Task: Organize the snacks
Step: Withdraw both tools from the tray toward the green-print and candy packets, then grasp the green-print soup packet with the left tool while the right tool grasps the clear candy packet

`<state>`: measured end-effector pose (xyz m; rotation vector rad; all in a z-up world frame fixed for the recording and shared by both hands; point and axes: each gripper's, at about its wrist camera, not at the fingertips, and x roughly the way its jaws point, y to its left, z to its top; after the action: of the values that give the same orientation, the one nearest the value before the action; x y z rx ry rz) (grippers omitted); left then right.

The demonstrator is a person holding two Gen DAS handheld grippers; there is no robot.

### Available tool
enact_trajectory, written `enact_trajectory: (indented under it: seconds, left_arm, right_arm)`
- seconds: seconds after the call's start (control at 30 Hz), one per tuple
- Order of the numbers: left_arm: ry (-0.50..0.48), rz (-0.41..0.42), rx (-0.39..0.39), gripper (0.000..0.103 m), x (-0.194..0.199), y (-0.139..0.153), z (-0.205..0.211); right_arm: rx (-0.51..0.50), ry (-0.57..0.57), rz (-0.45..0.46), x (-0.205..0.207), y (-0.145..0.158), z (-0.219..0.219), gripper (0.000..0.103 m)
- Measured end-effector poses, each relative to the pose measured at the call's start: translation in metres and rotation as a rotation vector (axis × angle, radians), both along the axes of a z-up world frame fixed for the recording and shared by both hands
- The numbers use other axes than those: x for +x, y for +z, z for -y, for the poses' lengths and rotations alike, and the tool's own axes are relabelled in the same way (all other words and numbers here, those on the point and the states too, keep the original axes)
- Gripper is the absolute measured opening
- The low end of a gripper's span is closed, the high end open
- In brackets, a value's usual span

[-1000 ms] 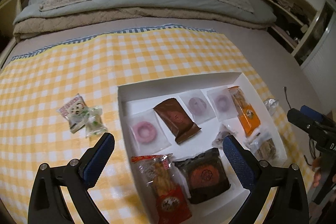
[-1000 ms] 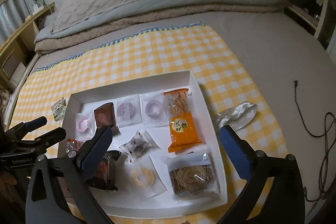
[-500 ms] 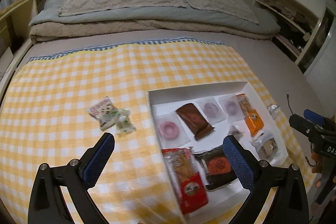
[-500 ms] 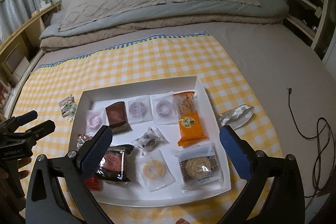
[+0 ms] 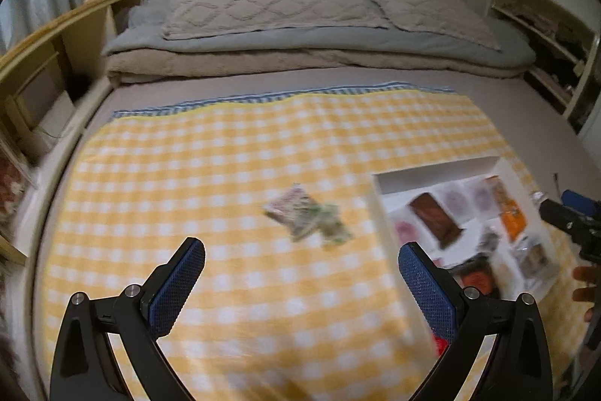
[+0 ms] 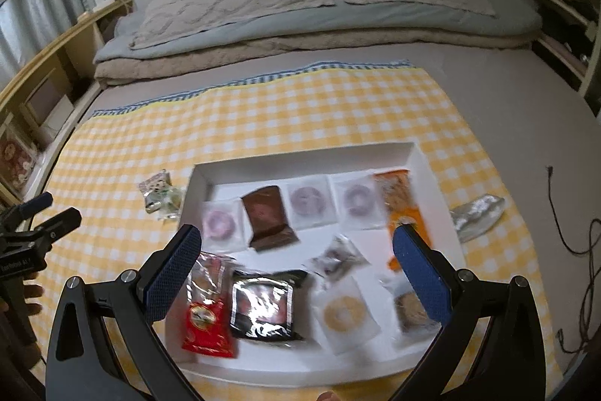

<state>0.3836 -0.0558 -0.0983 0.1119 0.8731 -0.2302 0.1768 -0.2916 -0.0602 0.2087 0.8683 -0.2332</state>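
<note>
- Both jaws stand wide and hold nothing: left gripper (image 5: 301,264) over the checked cloth (image 5: 225,175), right gripper (image 6: 296,252) over the white tray (image 6: 420,156).
- Two small snack packets (image 5: 308,217) lie on the cloth just left of the tray.

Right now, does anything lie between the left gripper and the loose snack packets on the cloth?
Nothing visible does. The left gripper is open, and only bare checked cloth lies between it and the loose snack packets, which sit just outside the white tray.

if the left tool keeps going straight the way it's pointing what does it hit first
Probably the small snack packets lying on the checkered cloth beside the white box; the left tool is open, though blur makes depth uncertain.
</note>
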Motion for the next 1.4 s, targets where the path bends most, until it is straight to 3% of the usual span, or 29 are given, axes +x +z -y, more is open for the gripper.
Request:
enact_trajectory:
  seconds: [0.33, 0.53, 0.57, 0.63, 0.73, 0.93, 1.27, 1.4]
  left_arm:
    - [0.066, -0.026, 0.022, 0.103, 0.05, -0.024, -0.045]
    - [0.059, -0.084, -0.103, 0.099, 0.087, -0.057, -0.066]
    - [0.055, -0.098, -0.146, 0.098, 0.095, -0.062, -0.067]
    - [0.04, -0.118, -0.181, 0.088, 0.109, -0.07, -0.069]
    - [-0.017, -0.136, -0.17, 0.078, 0.127, -0.078, -0.062]
    - [-0.08, -0.141, -0.233, 0.078, 0.157, -0.092, -0.057]
    - [-0.04, -0.239, -0.34, 0.071, 0.192, -0.137, -0.065]
    - [-0.041, -0.259, -0.362, 0.068, 0.195, -0.145, -0.069]
  right_arm:
    - [0.076, 0.009, -0.008, 0.039, -0.018, -0.026, 0.103]
    - [0.113, 0.046, -0.035, 0.07, -0.027, -0.047, 0.103]
    - [0.13, 0.062, -0.032, 0.075, -0.029, -0.051, 0.101]
    - [0.142, 0.112, -0.033, 0.086, -0.033, -0.065, 0.084]
    - [0.112, 0.19, -0.054, 0.102, -0.042, -0.088, 0.066]
    - [0.06, 0.327, -0.11, 0.137, -0.073, -0.132, 0.058]
    - [-0.112, 0.453, -0.202, 0.174, -0.13, -0.164, 0.057]
    - [-0.159, 0.51, -0.234, 0.177, -0.147, -0.17, 0.045]
